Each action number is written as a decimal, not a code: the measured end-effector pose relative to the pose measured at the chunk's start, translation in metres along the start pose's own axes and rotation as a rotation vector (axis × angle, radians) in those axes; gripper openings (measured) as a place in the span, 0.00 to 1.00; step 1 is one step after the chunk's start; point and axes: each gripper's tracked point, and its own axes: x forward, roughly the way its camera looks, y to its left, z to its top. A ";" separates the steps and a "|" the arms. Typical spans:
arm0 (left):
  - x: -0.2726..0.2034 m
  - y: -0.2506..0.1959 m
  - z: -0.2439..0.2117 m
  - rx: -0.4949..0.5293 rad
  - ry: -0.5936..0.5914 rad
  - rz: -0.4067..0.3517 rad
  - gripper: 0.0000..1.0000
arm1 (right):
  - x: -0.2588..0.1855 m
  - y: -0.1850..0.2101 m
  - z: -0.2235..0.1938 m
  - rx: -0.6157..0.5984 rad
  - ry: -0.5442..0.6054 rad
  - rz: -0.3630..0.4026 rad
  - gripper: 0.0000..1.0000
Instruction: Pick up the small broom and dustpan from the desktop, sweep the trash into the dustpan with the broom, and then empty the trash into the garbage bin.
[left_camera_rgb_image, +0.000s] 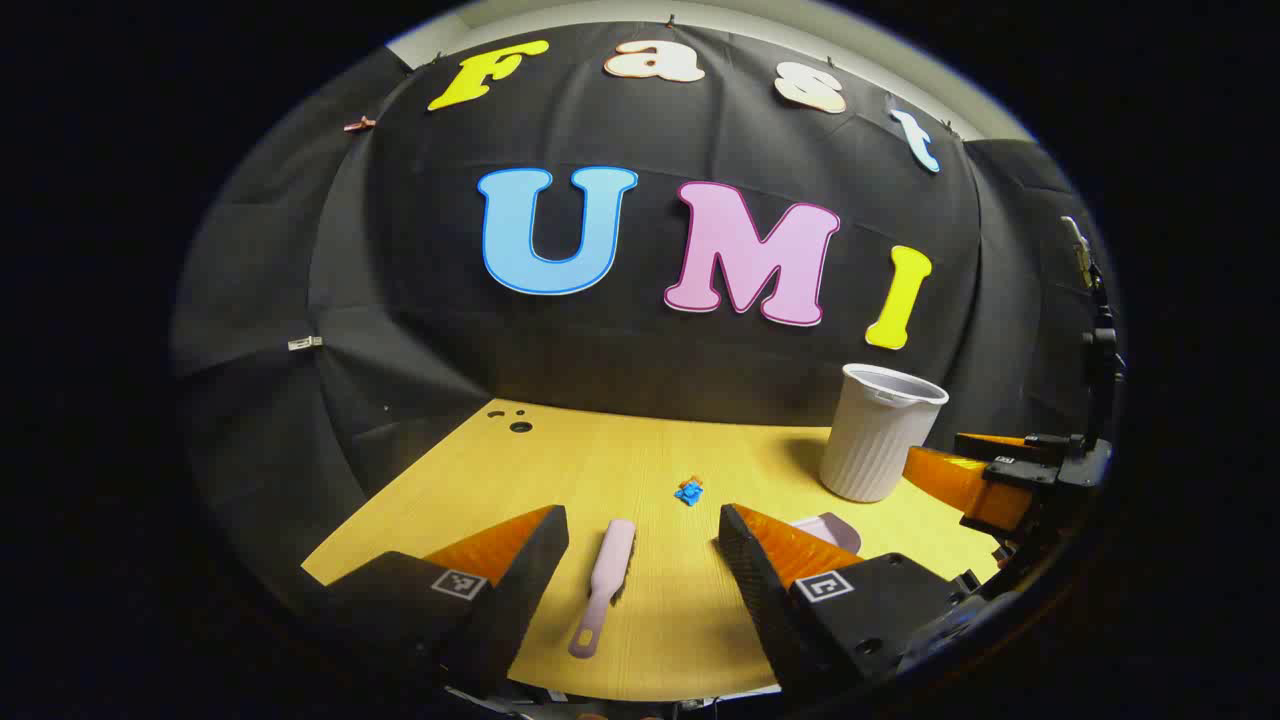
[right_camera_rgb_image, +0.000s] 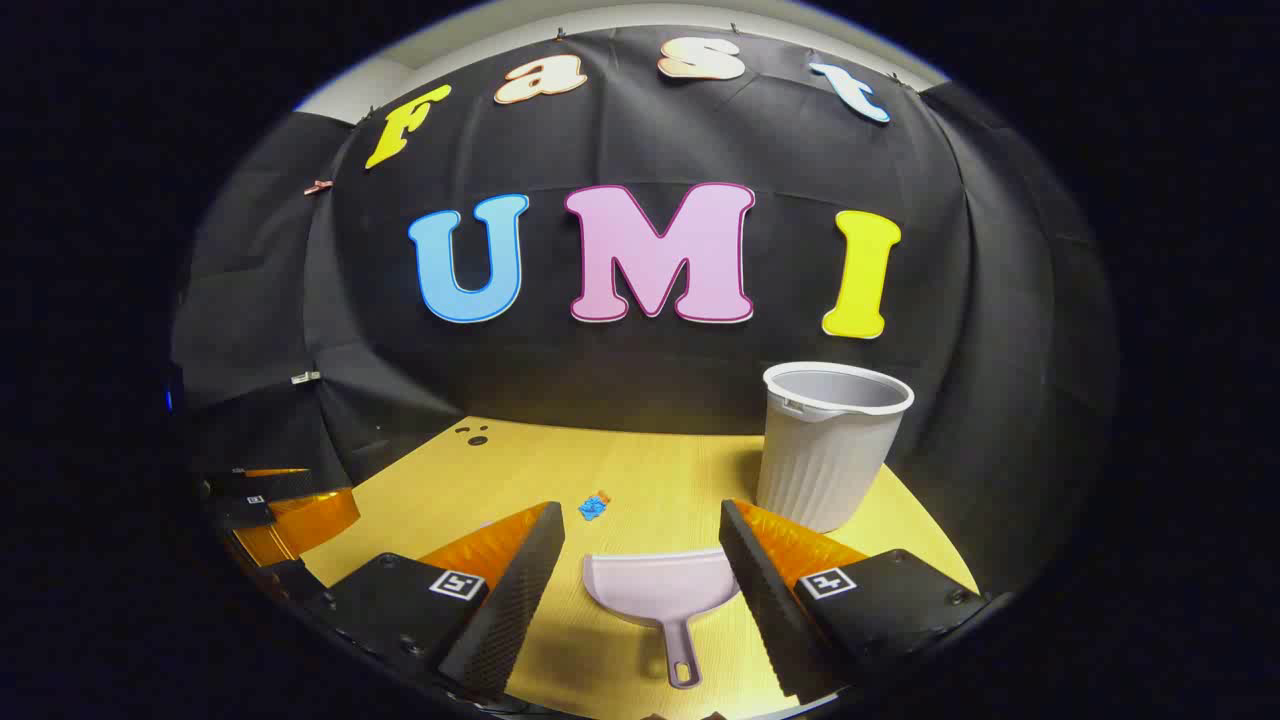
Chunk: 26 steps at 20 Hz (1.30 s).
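Left gripper (left_camera_rgb_image: 642, 530) jaws spread wide, nothing held. Small broom (left_camera_rgb_image: 606, 586) lies flat on the desktop (left_camera_rgb_image: 560, 470), bottom centre of the left gripper view, right between the two fingers. Its long axis runs nearly straight away from the camera, handle end nearest, head pointing up-frame toward the trash (left_camera_rgb_image: 689, 491). So the fingers already straddle it crosswise; probably only a descent and a close are needed.

Right gripper (right_camera_rgb_image: 642, 530) also wide, empty. Dustpan (right_camera_rgb_image: 662, 590) sits lower centre of the right gripper view, between its fingers, handle toward the camera, open mouth facing up-frame. Trash (right_camera_rgb_image: 594, 506) is a small blue scrap just up and left of the pan, well apart from both tools.

Garbage bin (right_camera_rgb_image: 832, 445) stands upright at right of frame, just beyond the right finger; judged the tight side for the pan arm. Open desktop to the left and behind the trash. Near desk edge runs close under both handles, so little room to pull back.
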 end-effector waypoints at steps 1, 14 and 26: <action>0.001 0.000 0.000 -0.002 0.004 0.002 0.96 | 0.002 0.000 -0.001 0.002 0.009 0.001 0.98; 0.029 0.007 -0.010 0.042 0.043 -0.023 0.96 | 0.022 -0.007 -0.015 0.013 0.086 0.004 0.98; 0.100 0.025 -0.086 0.026 0.381 -0.061 0.96 | 0.048 -0.029 -0.048 0.051 0.211 -0.026 0.98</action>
